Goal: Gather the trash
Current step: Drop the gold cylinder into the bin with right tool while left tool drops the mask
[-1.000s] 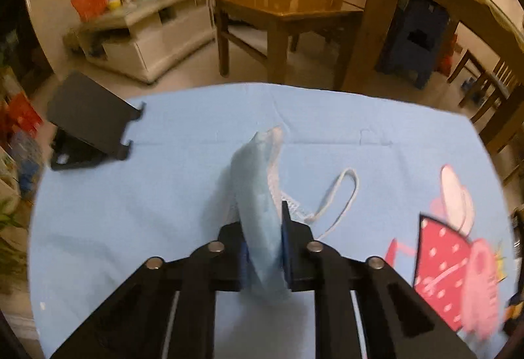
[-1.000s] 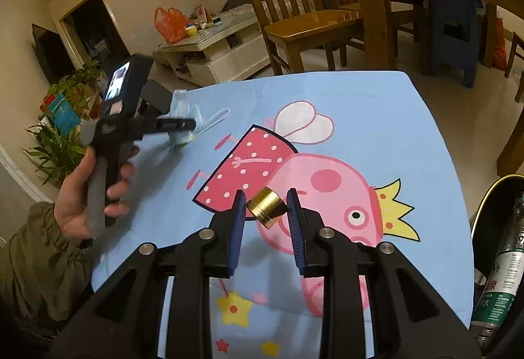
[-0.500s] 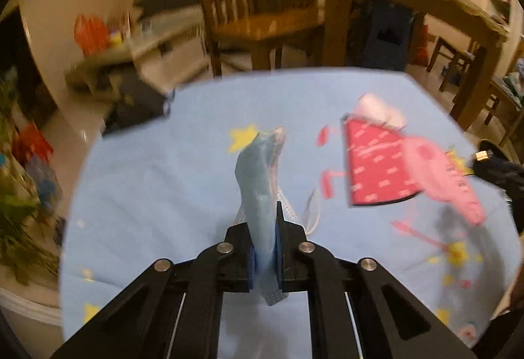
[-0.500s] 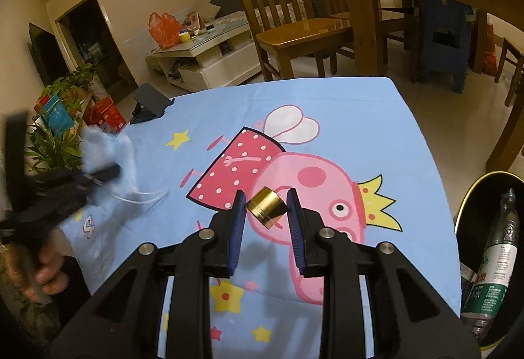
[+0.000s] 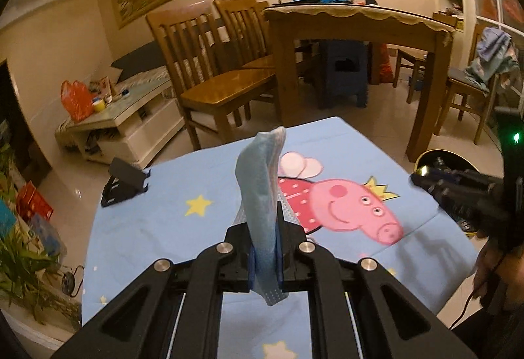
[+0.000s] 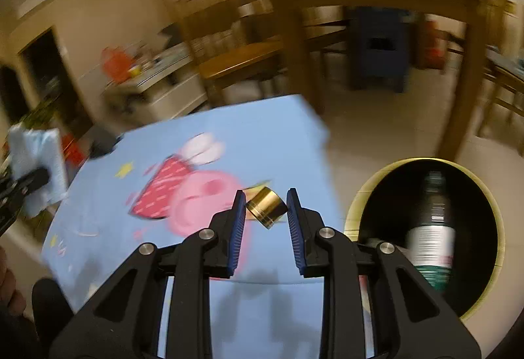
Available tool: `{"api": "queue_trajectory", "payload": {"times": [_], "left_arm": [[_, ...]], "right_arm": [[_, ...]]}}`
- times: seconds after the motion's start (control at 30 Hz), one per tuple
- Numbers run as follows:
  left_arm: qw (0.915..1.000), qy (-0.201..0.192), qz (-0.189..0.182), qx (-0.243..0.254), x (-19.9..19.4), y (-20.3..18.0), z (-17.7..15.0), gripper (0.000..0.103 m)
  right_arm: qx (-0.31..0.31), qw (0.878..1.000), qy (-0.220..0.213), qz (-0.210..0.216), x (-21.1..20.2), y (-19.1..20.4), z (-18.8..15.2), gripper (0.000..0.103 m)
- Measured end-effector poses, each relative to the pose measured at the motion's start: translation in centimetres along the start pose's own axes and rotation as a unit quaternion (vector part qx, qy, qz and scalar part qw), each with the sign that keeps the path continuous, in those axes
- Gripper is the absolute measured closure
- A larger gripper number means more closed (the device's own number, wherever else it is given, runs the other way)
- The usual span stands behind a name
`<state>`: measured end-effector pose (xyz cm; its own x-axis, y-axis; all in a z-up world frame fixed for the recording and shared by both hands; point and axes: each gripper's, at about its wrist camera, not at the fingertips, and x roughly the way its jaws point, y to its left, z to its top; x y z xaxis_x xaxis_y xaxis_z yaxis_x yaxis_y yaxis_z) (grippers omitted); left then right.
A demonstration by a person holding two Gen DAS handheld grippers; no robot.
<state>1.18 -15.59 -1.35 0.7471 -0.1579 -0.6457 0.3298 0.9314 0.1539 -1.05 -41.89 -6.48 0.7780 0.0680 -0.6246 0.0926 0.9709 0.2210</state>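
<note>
A crumpled light-blue face mask point(image 5: 262, 188) stands up between my left gripper's point(image 5: 264, 228) pads, which are shut on it above the blue cartoon tablecloth point(image 5: 157, 221). In the right wrist view my right gripper point(image 6: 266, 205) is shut on a small gold cylinder point(image 6: 267, 206), held over the table's right edge. Just right of it sits a round black bin with a yellow rim point(image 6: 429, 169), a plastic bottle point(image 6: 432, 228) lying inside. The masked left gripper point(image 6: 29, 179) shows blurred at the far left; the right gripper point(image 5: 425, 177) shows at the right in the left wrist view.
A black phone stand point(image 5: 122, 180) sits at the tablecloth's far left corner. Beyond the table are wooden chairs point(image 5: 213, 64), a dining table point(image 5: 353, 21), a blue stool point(image 5: 344, 74) and a low white cabinet point(image 5: 124, 126). A person's hand point(image 5: 491, 264) is at the right edge.
My left gripper rose and swung right with the mask; its ear loop left the cloth. My right gripper carried the gold cylinder right, so the bin now lies close beside it.
</note>
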Motion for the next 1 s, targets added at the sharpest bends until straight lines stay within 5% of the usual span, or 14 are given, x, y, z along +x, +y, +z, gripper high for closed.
{"api": "queue_trajectory", "payload": {"times": [0.27, 0.6, 0.63, 0.67, 0.7, 1.0], "left_arm": [[0.9990, -0.014, -0.018, 0.037, 0.2, -4.6, 2.1, 0.095], [0.9946, -0.018, -0.059, 0.084, 1.5, -12.1, 4.3, 0.095], [0.9939, -0.017, -0.064, 0.088, 1.8, -12.9, 4.5, 0.095], [0.9932, -0.016, -0.070, 0.091, 2.0, -13.6, 4.8, 0.095], [0.9926, -0.017, -0.075, 0.094, 2.3, -14.2, 5.0, 0.095], [0.9739, 0.004, -0.188, 0.127, 5.7, -22.9, 7.2, 0.079]], "right_arm": [[0.062, 0.988, -0.048, -0.130, -4.5, -9.0, -0.6, 0.078], [0.148, 0.982, -0.021, -0.117, -3.0, -14.5, -2.0, 0.076], [0.158, 0.980, -0.010, -0.118, -2.5, -15.1, -2.1, 0.066], [0.171, 0.978, 0.002, -0.119, -2.1, -15.8, -2.4, 0.040], [0.186, 0.976, -0.001, -0.116, -2.3, -16.1, -2.4, 0.030], [0.262, 0.946, -0.093, -0.168, -7.4, -19.7, -3.4, 0.025]]}}
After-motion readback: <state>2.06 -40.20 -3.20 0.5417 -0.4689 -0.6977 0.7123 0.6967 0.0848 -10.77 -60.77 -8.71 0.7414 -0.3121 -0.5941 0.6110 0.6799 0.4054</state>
